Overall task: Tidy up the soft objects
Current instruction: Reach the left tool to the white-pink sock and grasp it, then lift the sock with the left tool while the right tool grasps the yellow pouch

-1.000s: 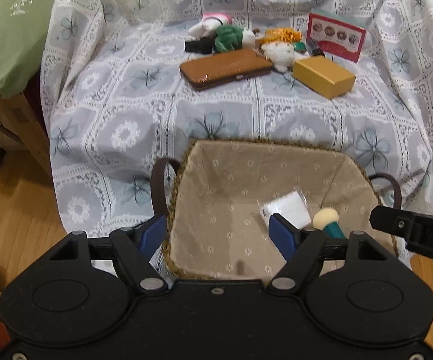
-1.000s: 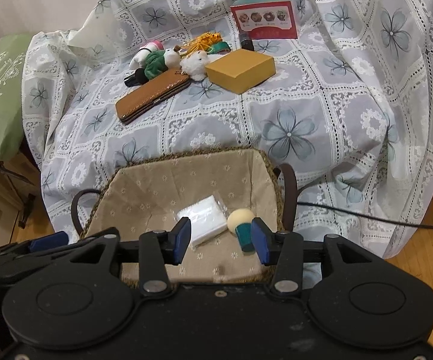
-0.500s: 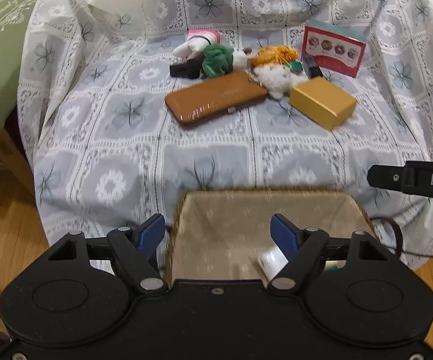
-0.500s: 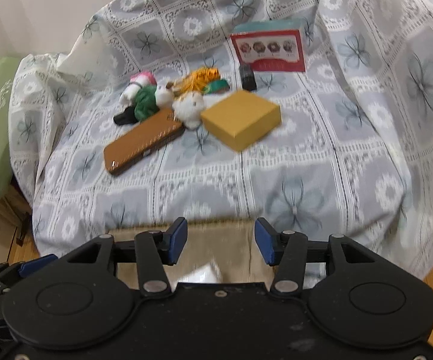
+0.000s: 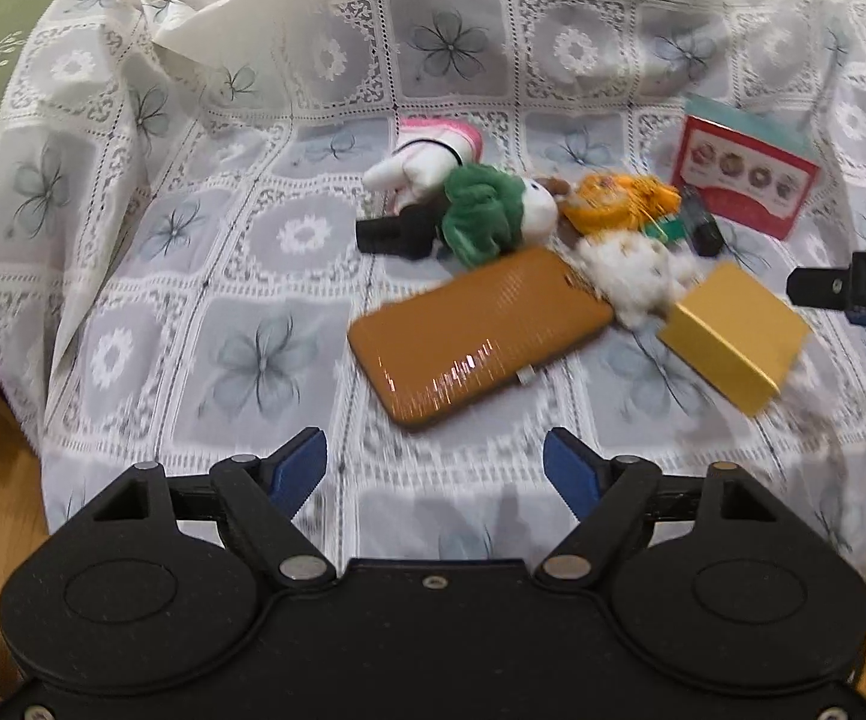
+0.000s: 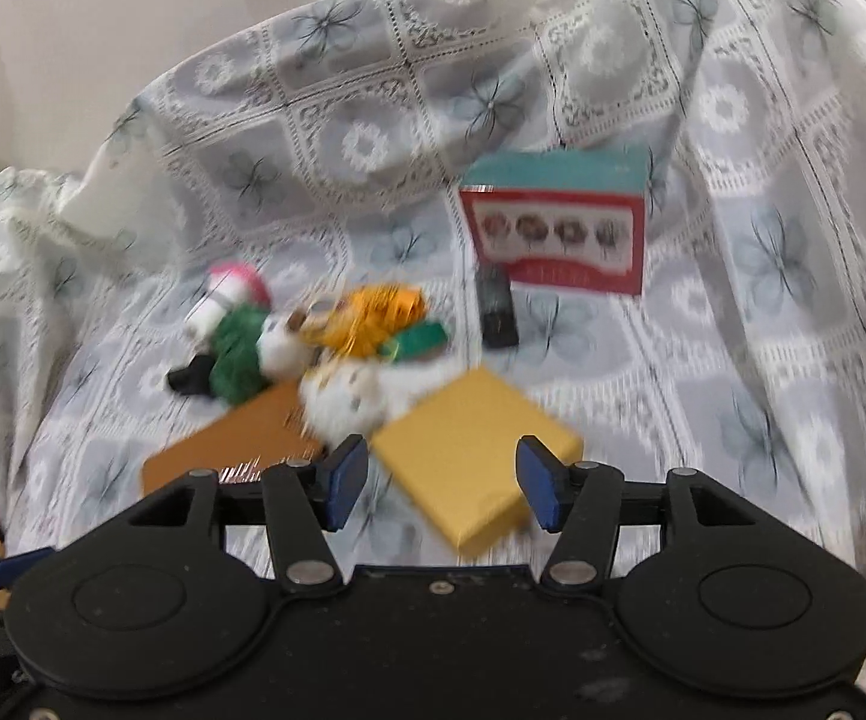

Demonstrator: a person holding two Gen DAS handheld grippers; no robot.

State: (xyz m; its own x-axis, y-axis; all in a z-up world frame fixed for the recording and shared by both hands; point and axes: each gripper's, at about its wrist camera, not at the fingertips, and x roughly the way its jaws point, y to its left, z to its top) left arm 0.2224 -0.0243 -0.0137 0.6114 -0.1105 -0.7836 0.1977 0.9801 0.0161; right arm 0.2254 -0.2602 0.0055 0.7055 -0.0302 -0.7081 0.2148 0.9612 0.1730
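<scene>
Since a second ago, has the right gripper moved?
Yes. The right gripper has advanced over the cloth: the basket below it has gone from view, and the yellow box now sits between its open fingers.

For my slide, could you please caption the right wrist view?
Open right gripper above a yellow box, soft toys beyond.

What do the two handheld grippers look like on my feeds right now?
Both look alike: the left gripper and right gripper have matte black bodies with two round housings, silver pivot screws, angular black linkages and blue finger pads. White lettering marks the right gripper's side.
</scene>
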